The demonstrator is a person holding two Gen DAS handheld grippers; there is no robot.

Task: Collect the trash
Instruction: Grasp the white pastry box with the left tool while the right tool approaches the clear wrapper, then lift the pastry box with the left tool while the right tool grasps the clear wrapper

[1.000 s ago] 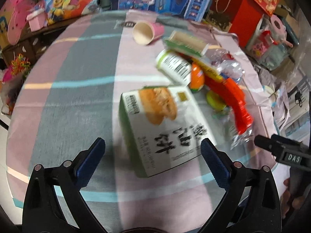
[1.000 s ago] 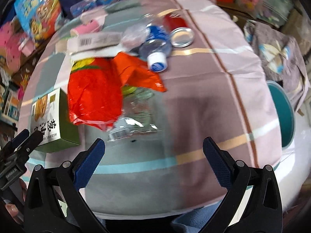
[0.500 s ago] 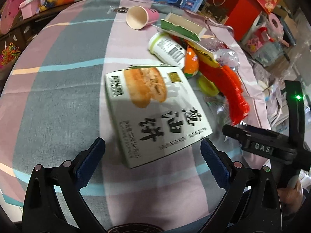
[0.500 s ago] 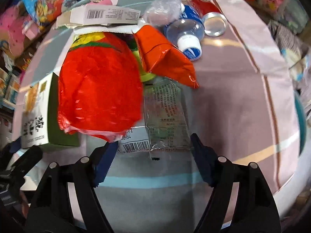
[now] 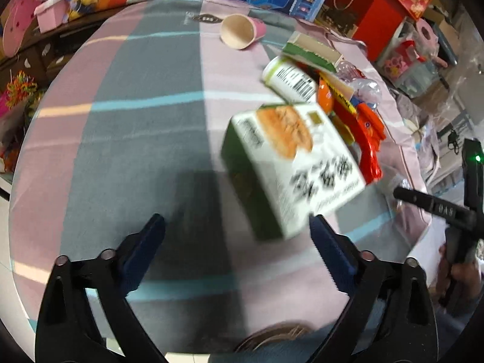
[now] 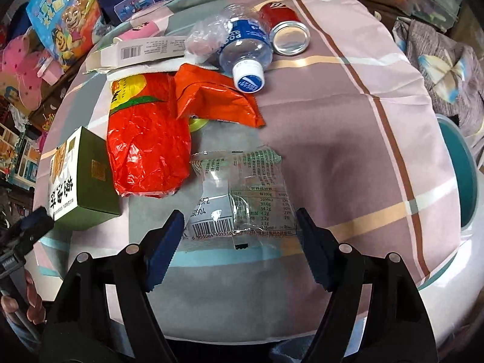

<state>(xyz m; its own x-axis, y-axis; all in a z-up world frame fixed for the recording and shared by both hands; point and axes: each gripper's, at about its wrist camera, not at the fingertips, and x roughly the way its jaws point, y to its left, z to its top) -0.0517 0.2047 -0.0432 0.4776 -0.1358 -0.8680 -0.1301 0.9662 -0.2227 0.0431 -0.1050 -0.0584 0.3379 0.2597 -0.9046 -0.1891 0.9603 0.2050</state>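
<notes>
A: Which piece of trash is lined up for the next grab?

B: The clear wrapper (image 6: 239, 199), I'd say. It lies flat on the table (image 6: 348, 115) near its front edge, right ahead of the right gripper (image 6: 239, 242), its printed end between the 2 blue pads.

A: And its long axis?

B: It runs away from the gripper, toward the red bag (image 6: 145, 148) and orange packet (image 6: 217, 103) piled farther back.

A: Are the jaws on it?

B: No, they're spread wide and hold nothing. Whether the pads touch the film, I can't tell.

A: And the left gripper (image 5: 237, 249)?

B: Also wide open and empty. The green-and-white box (image 5: 290, 166) sits ahead of it, off to its right, blurred, near the table's front edge.

A: So the nearer arm for the wrapper?

B: The right one, clearly
</notes>
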